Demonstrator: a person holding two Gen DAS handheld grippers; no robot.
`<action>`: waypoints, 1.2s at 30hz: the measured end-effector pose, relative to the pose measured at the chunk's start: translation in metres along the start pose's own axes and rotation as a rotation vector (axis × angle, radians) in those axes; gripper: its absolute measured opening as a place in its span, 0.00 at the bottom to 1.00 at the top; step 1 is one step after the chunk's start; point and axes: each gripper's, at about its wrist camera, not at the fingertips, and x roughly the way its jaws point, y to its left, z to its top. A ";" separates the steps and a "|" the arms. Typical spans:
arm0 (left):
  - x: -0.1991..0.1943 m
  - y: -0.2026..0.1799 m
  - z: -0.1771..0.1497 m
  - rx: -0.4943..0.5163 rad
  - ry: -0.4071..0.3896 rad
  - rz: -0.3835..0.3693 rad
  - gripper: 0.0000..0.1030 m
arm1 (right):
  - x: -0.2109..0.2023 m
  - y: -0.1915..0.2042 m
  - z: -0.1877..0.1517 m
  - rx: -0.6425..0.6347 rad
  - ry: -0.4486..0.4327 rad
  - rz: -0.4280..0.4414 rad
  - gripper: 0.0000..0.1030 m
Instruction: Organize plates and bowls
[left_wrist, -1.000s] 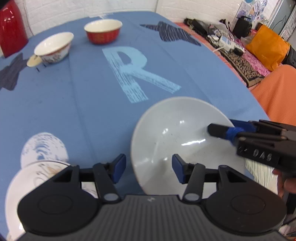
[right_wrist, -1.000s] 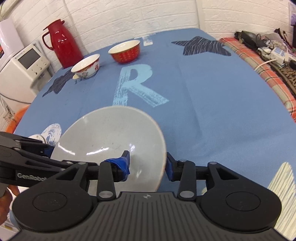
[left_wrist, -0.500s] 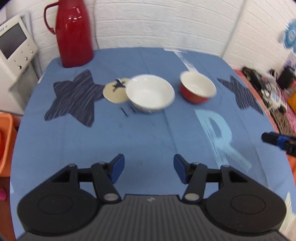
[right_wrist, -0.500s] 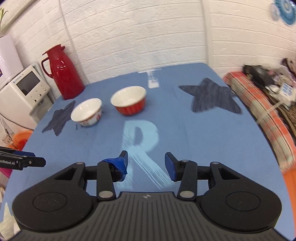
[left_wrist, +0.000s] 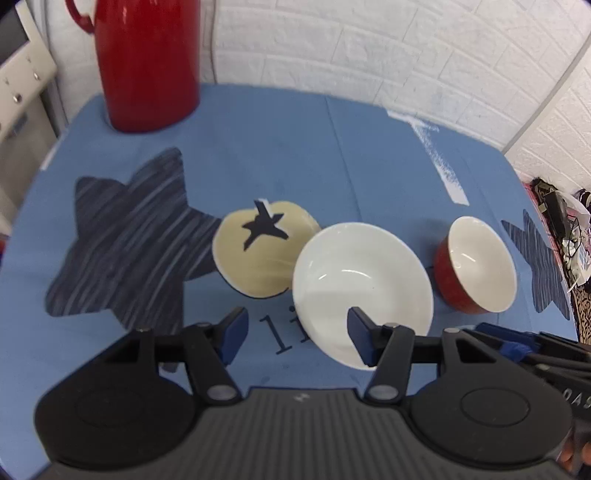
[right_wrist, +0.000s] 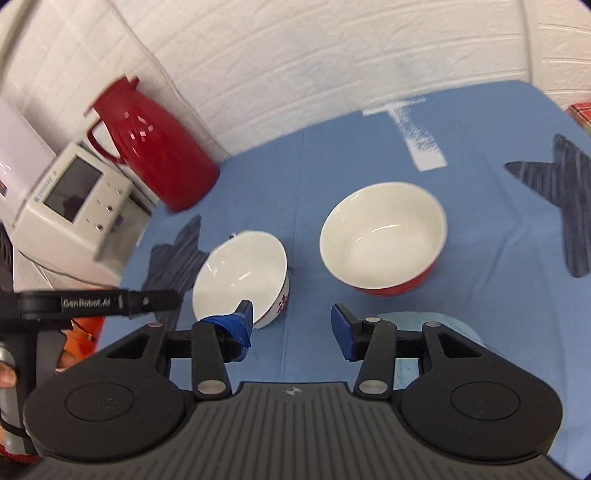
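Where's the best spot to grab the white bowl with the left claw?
Take the near rim of the white bowl, one finger inside and one outside. It sits upright with a thin open lip facing the left claw, whose jaws are open; the red bowl crowds its right side.

A blue-clothed table (left_wrist: 258, 147) carries 2 bowls, a white bowl (left_wrist: 362, 291) just left of the red bowl (left_wrist: 476, 266), and a red thermos (left_wrist: 147, 62) far behind, seemingly near the edge.
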 end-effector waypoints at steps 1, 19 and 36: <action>0.007 0.001 0.002 -0.008 0.007 -0.011 0.56 | 0.010 0.003 0.000 -0.006 0.014 0.003 0.31; 0.043 0.030 0.008 -0.049 0.009 0.007 0.56 | 0.097 0.039 0.013 -0.110 0.038 -0.114 0.32; 0.038 0.011 -0.004 -0.012 0.058 -0.076 0.08 | 0.103 0.040 0.002 -0.189 0.042 -0.058 0.04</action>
